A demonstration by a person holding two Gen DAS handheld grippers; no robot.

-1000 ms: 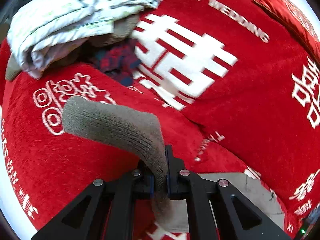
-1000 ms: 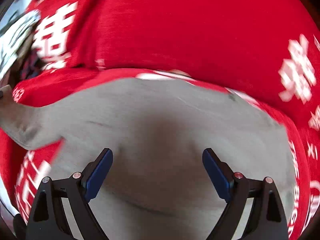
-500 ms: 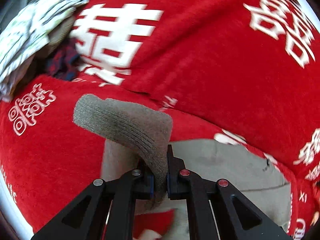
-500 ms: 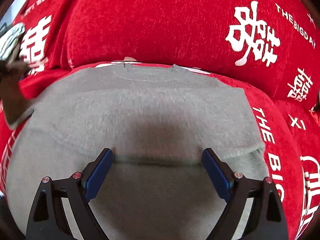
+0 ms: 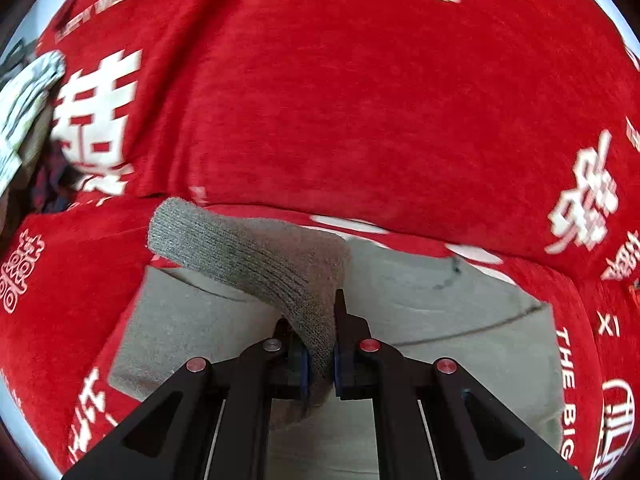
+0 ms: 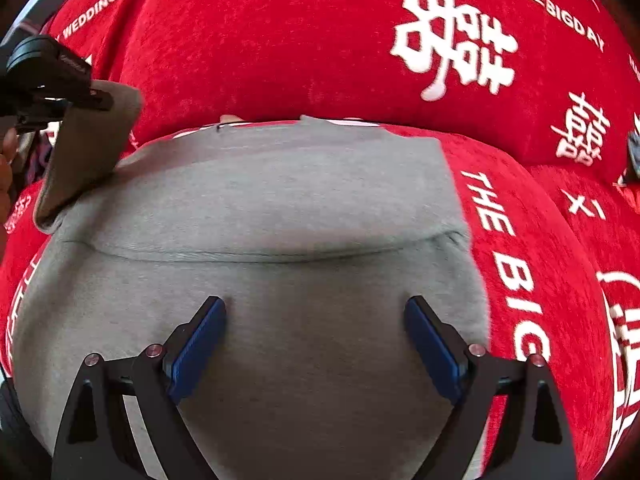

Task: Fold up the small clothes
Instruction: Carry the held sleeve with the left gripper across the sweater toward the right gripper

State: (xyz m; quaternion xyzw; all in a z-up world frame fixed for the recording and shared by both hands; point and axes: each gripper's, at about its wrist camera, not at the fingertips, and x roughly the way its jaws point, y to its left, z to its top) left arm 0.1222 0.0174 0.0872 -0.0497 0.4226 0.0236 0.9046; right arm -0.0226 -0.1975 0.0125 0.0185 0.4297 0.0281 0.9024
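At far left a pile of clothes has slid toward the frame's edge since a second ago. The left tool, clamped on the ribbed sleeve cuff, has carried it inward over the grey sweater spread on the red sofa cover. The right tool hangs wide open above the sweater, gripping nothing.

Red sofa cover (white wedding lettering), grey sweater flat on its seat.
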